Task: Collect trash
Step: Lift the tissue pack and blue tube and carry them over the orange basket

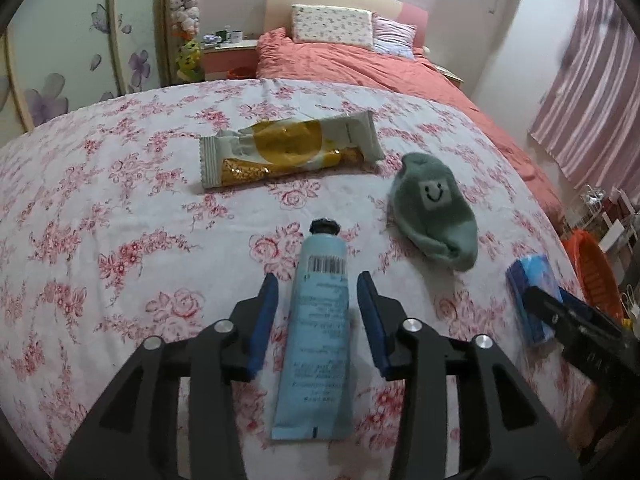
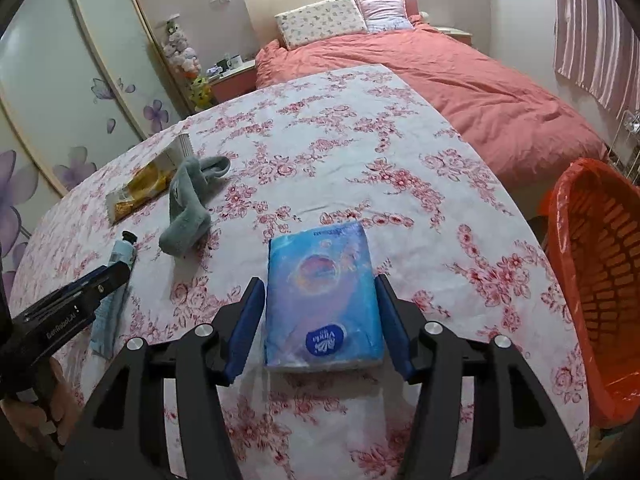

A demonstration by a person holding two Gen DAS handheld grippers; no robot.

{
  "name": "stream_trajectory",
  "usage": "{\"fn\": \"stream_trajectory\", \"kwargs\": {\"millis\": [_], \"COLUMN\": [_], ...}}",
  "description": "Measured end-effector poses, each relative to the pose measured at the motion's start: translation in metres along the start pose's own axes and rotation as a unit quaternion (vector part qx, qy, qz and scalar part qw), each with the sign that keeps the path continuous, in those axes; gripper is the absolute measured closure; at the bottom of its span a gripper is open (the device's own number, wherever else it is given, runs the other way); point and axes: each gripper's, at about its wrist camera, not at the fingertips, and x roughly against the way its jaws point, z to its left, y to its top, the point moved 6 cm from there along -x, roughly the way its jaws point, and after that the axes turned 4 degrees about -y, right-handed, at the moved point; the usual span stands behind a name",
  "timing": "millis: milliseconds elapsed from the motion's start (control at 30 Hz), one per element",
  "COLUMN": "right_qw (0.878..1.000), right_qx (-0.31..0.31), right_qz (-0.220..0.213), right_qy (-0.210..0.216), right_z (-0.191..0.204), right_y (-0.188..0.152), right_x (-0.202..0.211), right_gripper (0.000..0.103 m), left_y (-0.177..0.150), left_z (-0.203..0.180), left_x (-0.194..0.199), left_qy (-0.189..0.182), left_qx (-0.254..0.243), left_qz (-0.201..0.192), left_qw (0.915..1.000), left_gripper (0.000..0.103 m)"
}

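A light blue tube (image 1: 320,332) with a black cap lies on the floral tablecloth, cap pointing away. My left gripper (image 1: 317,276) straddles it, open, with a narrow strip of cloth showing on each side of the tube. A blue tissue pack (image 2: 322,288) lies flat between the fingers of my right gripper (image 2: 319,279). Its pads stand right beside the pack's long edges and do not visibly squeeze it. A yellow-and-white snack wrapper (image 1: 288,152) lies further back. An orange basket (image 2: 592,280) with an orange liner stands off the table's right edge.
A grey-green sock (image 1: 436,208) with a smiley patch lies between the wrapper and the tissue pack. The round table (image 2: 360,152) carries a pink floral cloth. Behind it is a bed (image 2: 460,80) with a salmon cover. A hand (image 2: 36,412) holds the left gripper.
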Motion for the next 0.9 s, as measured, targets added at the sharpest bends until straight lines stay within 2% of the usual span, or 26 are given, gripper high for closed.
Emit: {"fn": "stream_trajectory", "kwargs": {"millis": [167, 467, 600, 900], "right_qw": [1.0, 1.0, 0.999, 1.0], "right_qx": [0.018, 0.017, 0.019, 0.005], "right_qz": [-0.009, -0.009, -0.009, -0.016], "right_qy": [-0.018, -0.017, -0.024, -0.013], "right_z": [0.0041, 0.0013, 0.0022, -0.0027], "right_y": [0.0013, 0.0017, 0.0019, 0.0001], "right_x": [-0.0029, -0.0033, -0.0039, 0.0029], "right_gripper": [0.046, 0.047, 0.05, 0.056], "left_y": [0.005, 0.007, 0.0089, 0.0025], "left_z": [-0.006, -0.0094, -0.01, -0.0066], "left_x": [-0.0069, -0.0099, -0.0122, -0.0049], "left_qy": [0.014, 0.023, 0.027, 0.014], "left_qx": [-0.004, -0.01, -0.008, -0.001], "left_qz": [-0.005, -0.006, -0.006, -0.005], "left_qw": [0.9999, 0.9997, 0.9996, 0.9999], "left_gripper": [0.06, 0.06, 0.075, 0.076]}}
